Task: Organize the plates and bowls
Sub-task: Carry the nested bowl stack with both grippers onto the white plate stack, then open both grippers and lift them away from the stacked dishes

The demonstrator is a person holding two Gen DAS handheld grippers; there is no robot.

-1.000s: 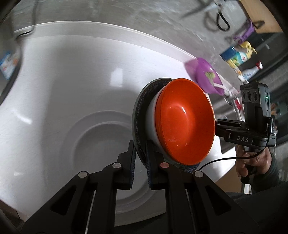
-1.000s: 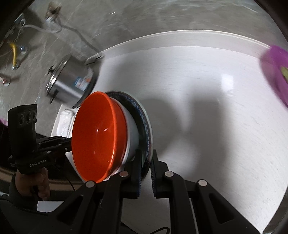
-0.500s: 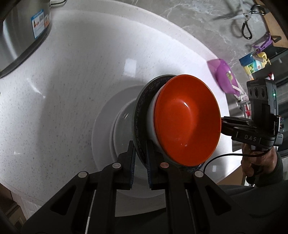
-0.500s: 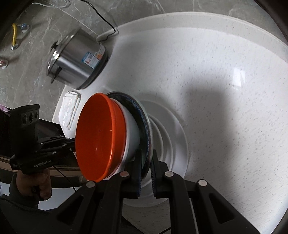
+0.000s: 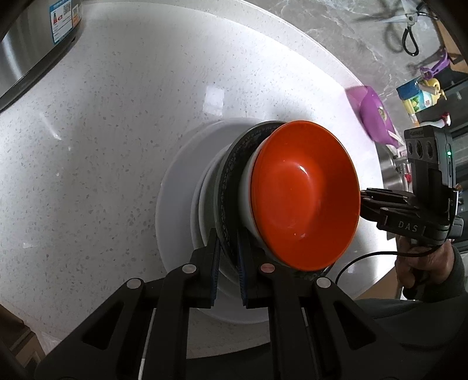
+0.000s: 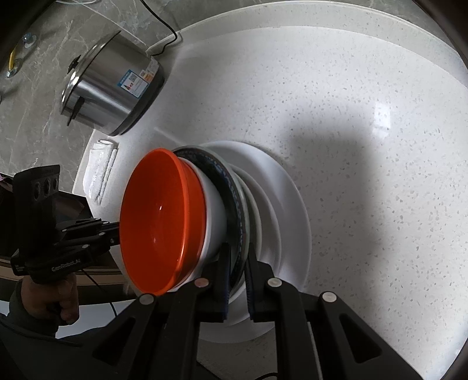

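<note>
An orange bowl (image 5: 304,193) sits in a white bowl (image 5: 245,201) on a dark patterned plate (image 5: 228,175). My left gripper (image 5: 227,257) is shut on the plate's near rim. My right gripper (image 6: 237,277) is shut on the opposite rim of the same plate (image 6: 234,187), with the orange bowl (image 6: 161,219) and white bowl (image 6: 215,204) on it. The stack hangs just above a pile of white plates (image 5: 181,181) on the counter; the pile also shows in the right wrist view (image 6: 289,204). I cannot tell whether the dark plate touches the pile.
A steel cooker (image 6: 111,84) stands at the counter's far side, with a folded white cloth (image 6: 99,169) near it. A purple dish (image 5: 376,117) lies near the counter edge. Scissors (image 5: 406,26) and bottles (image 5: 418,96) are beyond it on the grey floor.
Both grippers have carried the stacked plate and bowls lower and over the white plates. The white pile now looks larger and closer beneath the dark plate.
</note>
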